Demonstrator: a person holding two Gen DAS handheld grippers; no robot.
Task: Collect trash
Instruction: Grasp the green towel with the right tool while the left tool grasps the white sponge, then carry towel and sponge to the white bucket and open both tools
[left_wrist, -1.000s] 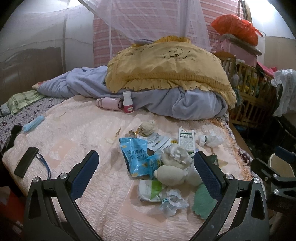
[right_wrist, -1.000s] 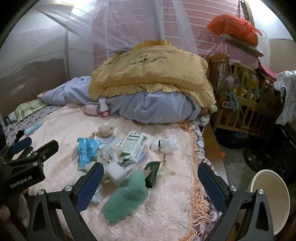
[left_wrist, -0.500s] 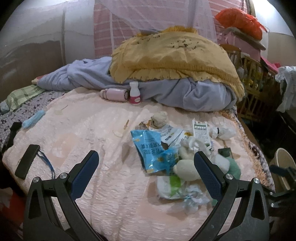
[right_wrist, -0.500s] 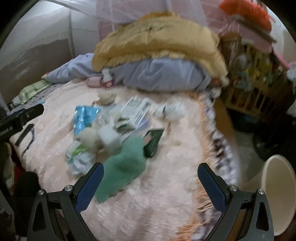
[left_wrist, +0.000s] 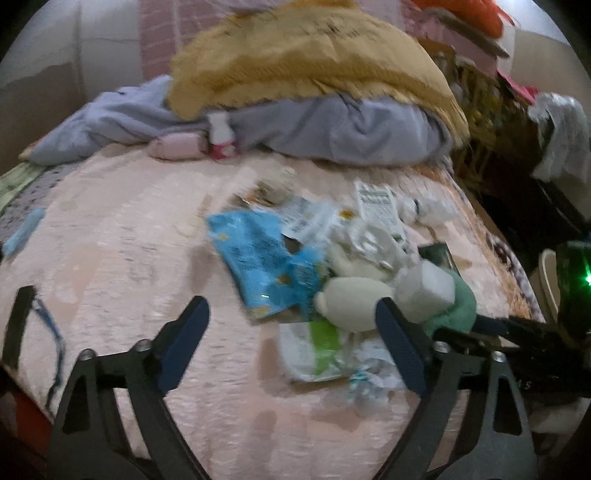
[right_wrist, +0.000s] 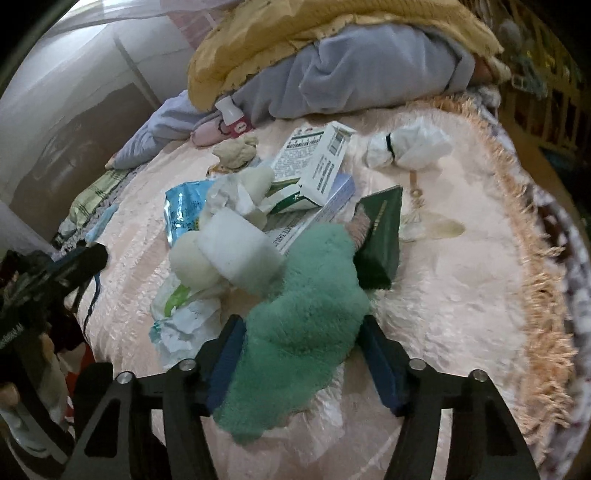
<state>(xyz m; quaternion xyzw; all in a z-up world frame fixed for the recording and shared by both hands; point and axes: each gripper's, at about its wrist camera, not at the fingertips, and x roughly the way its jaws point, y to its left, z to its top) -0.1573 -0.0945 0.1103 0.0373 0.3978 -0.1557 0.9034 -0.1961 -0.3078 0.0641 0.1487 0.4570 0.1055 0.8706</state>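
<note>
On your far left, a black strap (left_wrist: 17, 325) with a blue cord lies at the edge of the pink bedspread (left_wrist: 122, 236). Your left gripper (left_wrist: 291, 350) hangs over the near edge of the litter, its jaws wide but closing, nothing pressed between the pads; a white and green packet (left_wrist: 317, 350) and crumpled paper lie between and just past the fingers. Beyond them sits the trash pile: a blue snack bag (left_wrist: 258, 266), a cream rounded lump (left_wrist: 351, 302) touching it, a white cylinder (right_wrist: 240, 254) leaning on the lump, then the green fuzzy cloth (right_wrist: 306, 325). Your right gripper (right_wrist: 301, 362) straddles that cloth, jaws closing in on both sides of it; whether the pads already press it, you cannot tell from the right wrist view. Behind the cloth stand a white printed carton (right_wrist: 314, 162) and a dark green box (right_wrist: 380, 236), touching the cloth's far edge. Further right lies a tied white bundle (right_wrist: 410, 146), apart from the heap, near the fringed border (right_wrist: 535, 258). At the back, a small pink-labelled bottle (right_wrist: 232, 116) stands against grey bedding (right_wrist: 369, 74).
</note>
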